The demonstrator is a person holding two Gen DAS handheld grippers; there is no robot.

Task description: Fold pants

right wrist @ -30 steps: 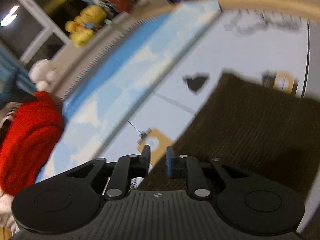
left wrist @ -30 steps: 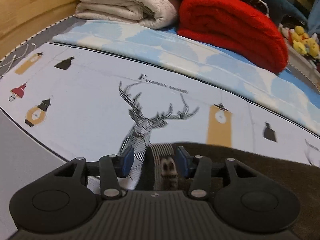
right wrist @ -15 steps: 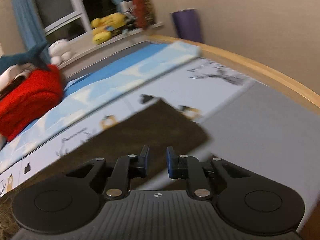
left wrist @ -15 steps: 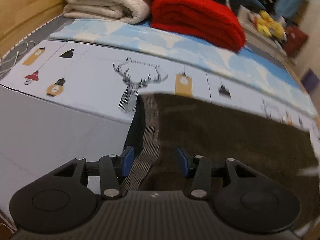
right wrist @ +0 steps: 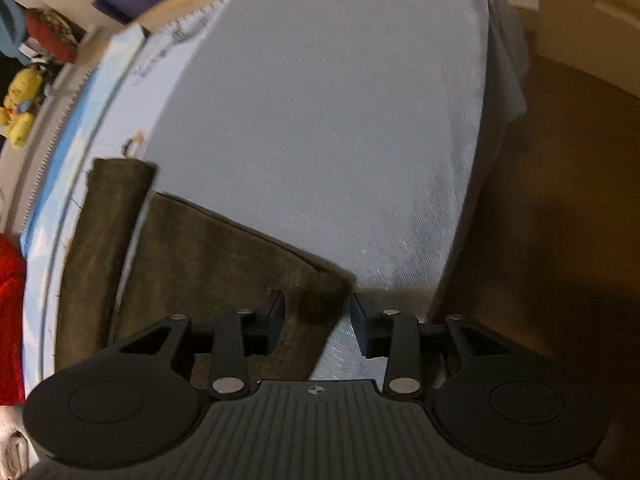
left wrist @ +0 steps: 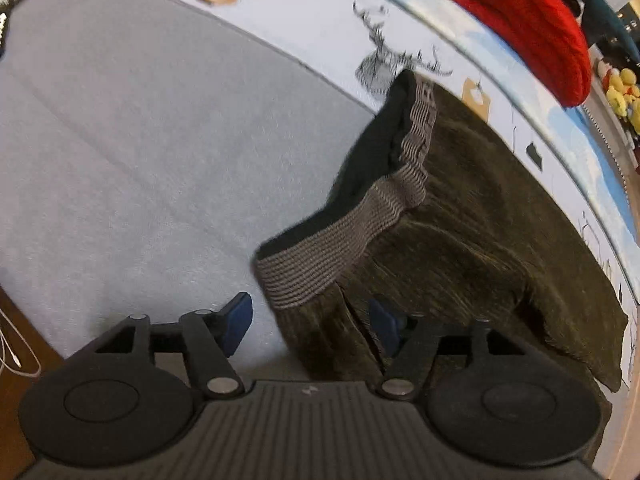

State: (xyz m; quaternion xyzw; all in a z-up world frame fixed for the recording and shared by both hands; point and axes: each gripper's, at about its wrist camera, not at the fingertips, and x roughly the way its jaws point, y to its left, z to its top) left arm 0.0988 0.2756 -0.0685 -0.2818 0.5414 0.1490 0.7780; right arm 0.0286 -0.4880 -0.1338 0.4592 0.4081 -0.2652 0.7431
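Dark brown pants [left wrist: 480, 208] lie on the bed with their grey ribbed waistband [left wrist: 360, 236] towards me. My left gripper [left wrist: 310, 318] is open at the near waistband corner; the cloth sits between its blue pads [left wrist: 236, 316]. In the right wrist view the two pant legs [right wrist: 192, 248] stretch away to the left. My right gripper [right wrist: 316, 316] is open, and the near leg's hem corner [right wrist: 320, 292] lies between its fingers.
The bed has a grey sheet [left wrist: 120, 140] and a pale printed cover [left wrist: 320, 12]. A folded red blanket [left wrist: 520, 20] lies at the back. Yellow plush toys [right wrist: 20, 100] sit by the window. The bed's edge and brown floor [right wrist: 560, 200] are to the right.
Both grippers have swung down from the far side of the pants to the near edge. The left now straddles the waistband corner, the right the leg hem. The right jaws have opened wider.
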